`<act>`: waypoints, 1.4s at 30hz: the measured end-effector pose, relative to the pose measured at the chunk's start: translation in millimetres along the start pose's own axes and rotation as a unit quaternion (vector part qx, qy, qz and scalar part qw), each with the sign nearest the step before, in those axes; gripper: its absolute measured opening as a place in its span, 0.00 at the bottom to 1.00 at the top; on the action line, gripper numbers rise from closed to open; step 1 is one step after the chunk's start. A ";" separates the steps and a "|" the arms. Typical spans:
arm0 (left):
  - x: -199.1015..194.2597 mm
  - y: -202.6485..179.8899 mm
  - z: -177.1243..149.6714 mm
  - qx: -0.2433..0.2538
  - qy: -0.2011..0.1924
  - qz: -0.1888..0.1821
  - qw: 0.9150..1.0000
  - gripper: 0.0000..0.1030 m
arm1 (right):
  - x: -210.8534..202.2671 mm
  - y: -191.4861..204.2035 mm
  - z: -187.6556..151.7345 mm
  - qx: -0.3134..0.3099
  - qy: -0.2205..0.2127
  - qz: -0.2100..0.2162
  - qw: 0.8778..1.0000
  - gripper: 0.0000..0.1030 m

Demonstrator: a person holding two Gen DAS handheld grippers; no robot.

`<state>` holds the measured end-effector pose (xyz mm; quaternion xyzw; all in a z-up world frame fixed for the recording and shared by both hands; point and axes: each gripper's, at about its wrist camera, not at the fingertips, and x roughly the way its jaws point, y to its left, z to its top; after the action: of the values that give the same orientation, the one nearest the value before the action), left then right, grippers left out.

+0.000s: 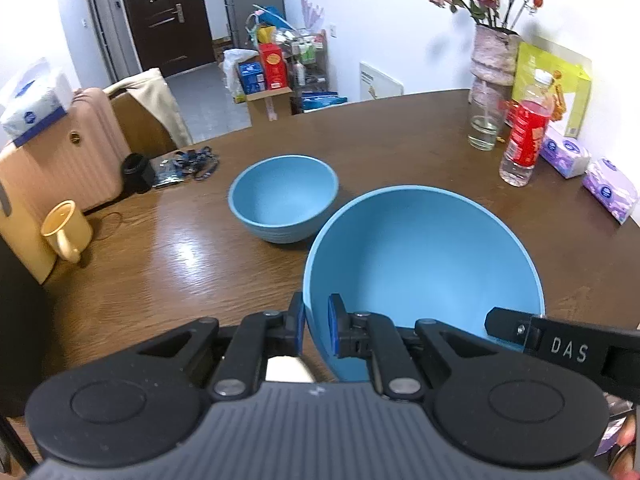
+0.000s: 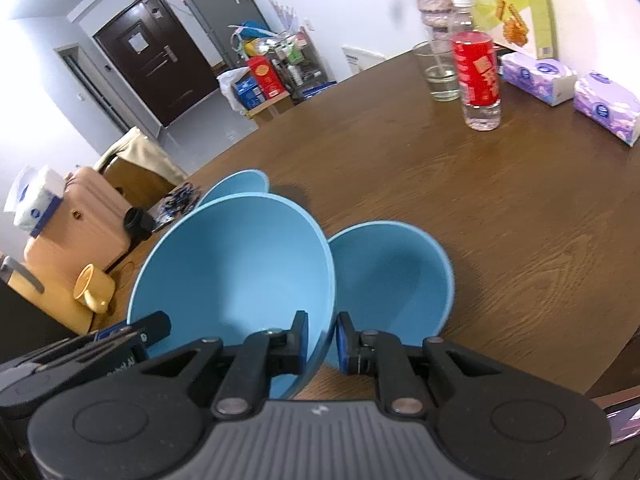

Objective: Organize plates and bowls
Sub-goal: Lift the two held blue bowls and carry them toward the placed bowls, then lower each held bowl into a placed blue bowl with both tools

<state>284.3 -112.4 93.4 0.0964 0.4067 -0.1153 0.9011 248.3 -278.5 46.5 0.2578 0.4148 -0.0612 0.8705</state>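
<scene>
Desk room: the brown desk (image 1: 400,128) lies bare beyond the bowls toward its far curved edge; a bottle (image 1: 524,136), a glass (image 1: 484,128) and tissue packs (image 1: 608,188) crowd its right side, a yellow mug (image 1: 66,230) sits near its left edge.
Left tool (image 1: 316,328): nearly closed, my pads pinch the near-left rim of the large blue bowl (image 1: 420,264).
Right tool (image 2: 322,340): nearly closed, pinching that bowl's right rim.
Large blue bowl: between both tools, mouth tilted up toward me.
Small blue bowl (image 1: 284,196): upright on the desk, just beyond.
Third blue bowl (image 2: 388,276): beside the large one's right rim.
</scene>
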 end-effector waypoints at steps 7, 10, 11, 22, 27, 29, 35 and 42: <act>17.2 -23.8 1.4 0.009 0.011 -0.013 1.000 0.12 | 5.1 -23.4 8.9 0.007 -0.001 -0.016 1.000 0.14; 26.5 -32.4 2.3 0.012 0.018 -0.016 1.000 0.12 | 9.5 -32.6 12.7 0.010 0.001 -0.020 1.000 0.14; 29.1 -34.0 2.6 0.013 0.020 -0.017 1.000 0.12 | 11.6 -36.2 14.5 0.011 0.002 -0.021 1.000 0.14; 62.5 -54.2 5.5 0.013 0.043 -0.019 0.999 0.12 | 36.1 -58.6 28.0 0.015 0.016 -0.031 0.999 0.14; 72.7 -59.1 7.0 0.012 0.050 -0.015 0.999 0.12 | 45.6 -64.3 32.4 0.013 0.021 -0.032 0.999 0.14; 76.4 -60.5 7.2 0.012 0.053 -0.014 0.998 0.12 | 49.0 -66.1 33.8 0.011 0.022 -0.032 0.999 0.14; 83.6 -62.6 5.5 0.015 0.058 -0.008 0.998 0.12 | 59.0 -66.4 37.0 0.000 0.030 -0.034 0.999 0.14; 91.0 -65.8 4.4 0.015 0.064 -0.003 0.998 0.12 | 66.9 -62.1 34.8 -0.021 0.041 -0.041 0.998 0.14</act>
<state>327.0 -188.2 22.3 0.1161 0.4619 -0.1183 0.8713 295.9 -342.1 -10.3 0.2251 0.4616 -0.0773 0.8546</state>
